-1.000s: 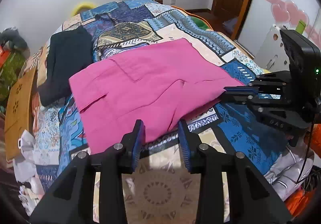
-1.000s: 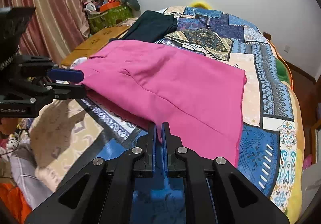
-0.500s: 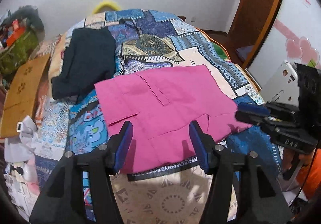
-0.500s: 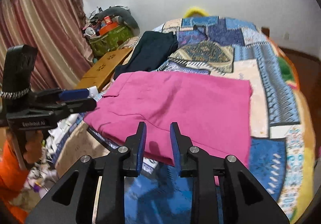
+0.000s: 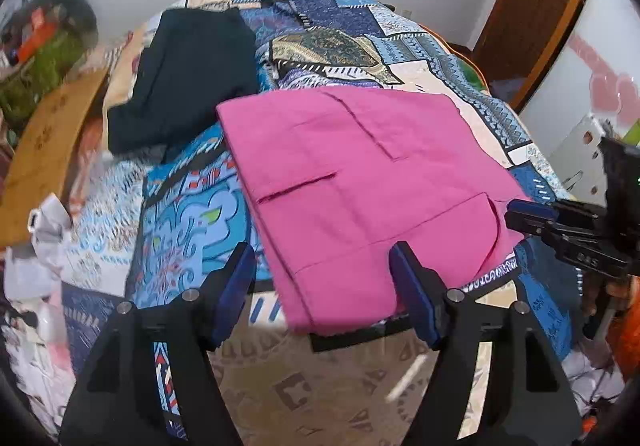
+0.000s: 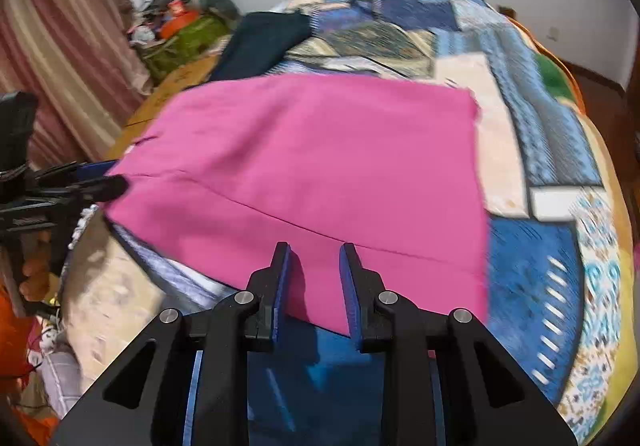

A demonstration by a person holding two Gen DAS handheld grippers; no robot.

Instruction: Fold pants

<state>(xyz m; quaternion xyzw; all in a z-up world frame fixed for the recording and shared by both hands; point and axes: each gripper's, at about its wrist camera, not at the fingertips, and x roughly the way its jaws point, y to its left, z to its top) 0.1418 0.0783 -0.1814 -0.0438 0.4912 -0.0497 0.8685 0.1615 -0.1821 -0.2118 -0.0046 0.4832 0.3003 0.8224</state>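
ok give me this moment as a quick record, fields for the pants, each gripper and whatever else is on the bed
pants: pink pants folded, lying flat on the patchwork bedspread
left gripper: left gripper open, above the pants' near edge, holding nothing
right gripper: right gripper open, over the near edge of the pants, holding nothing
other garment: dark garment beyond the pants, on the bed's left side
contact: neither gripper grips the fabric
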